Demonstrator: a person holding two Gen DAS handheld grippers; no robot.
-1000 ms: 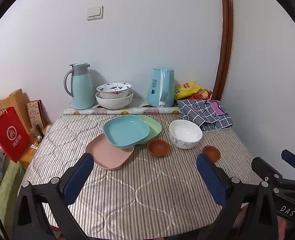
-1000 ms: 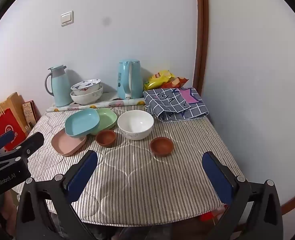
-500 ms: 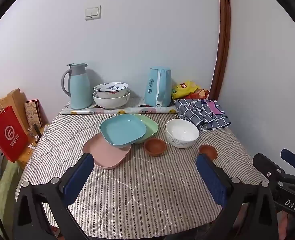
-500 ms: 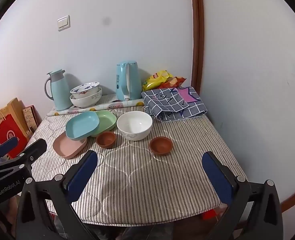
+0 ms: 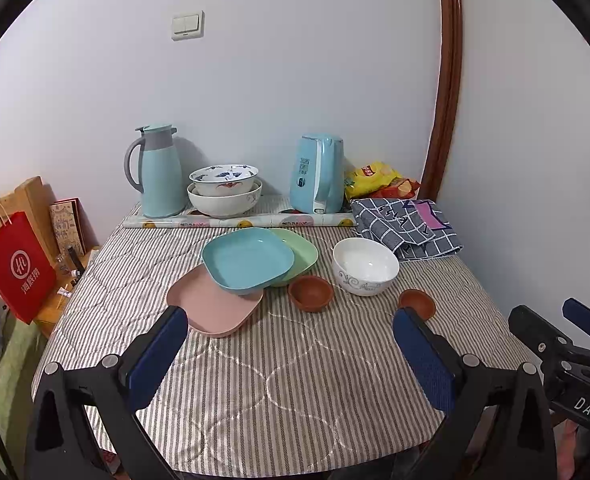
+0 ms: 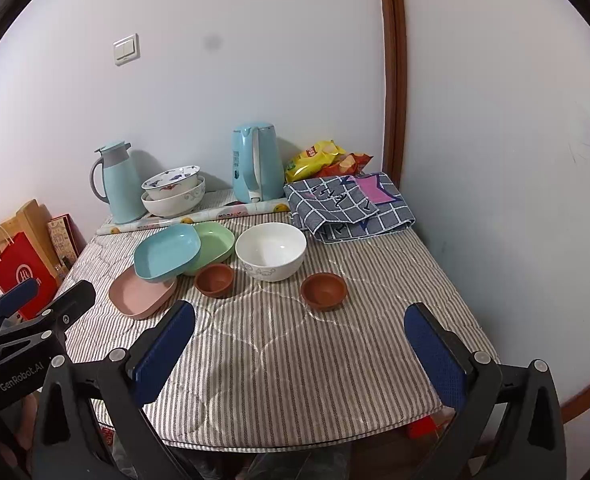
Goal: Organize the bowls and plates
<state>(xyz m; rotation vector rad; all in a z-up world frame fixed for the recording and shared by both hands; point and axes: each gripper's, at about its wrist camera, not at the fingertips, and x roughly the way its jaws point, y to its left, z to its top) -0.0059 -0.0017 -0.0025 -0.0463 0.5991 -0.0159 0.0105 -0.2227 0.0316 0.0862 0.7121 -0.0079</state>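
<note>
Both grippers, left gripper (image 5: 289, 344) & right gripper (image 6: 299, 338), are hanging spread wide w/ nothing inside, the small brown clay bowl (image 6: 323, 290) sitting nearest, just beyond the right one.

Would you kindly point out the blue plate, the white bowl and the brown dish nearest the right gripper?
blue plate (image 5: 247, 260), left wrist view, on its flat inner base.
white bowl (image 6: 271, 248), right wrist view, on its inner wall.
brown dish (image 6: 323, 288), right wrist view, on its hollow centre.
</note>
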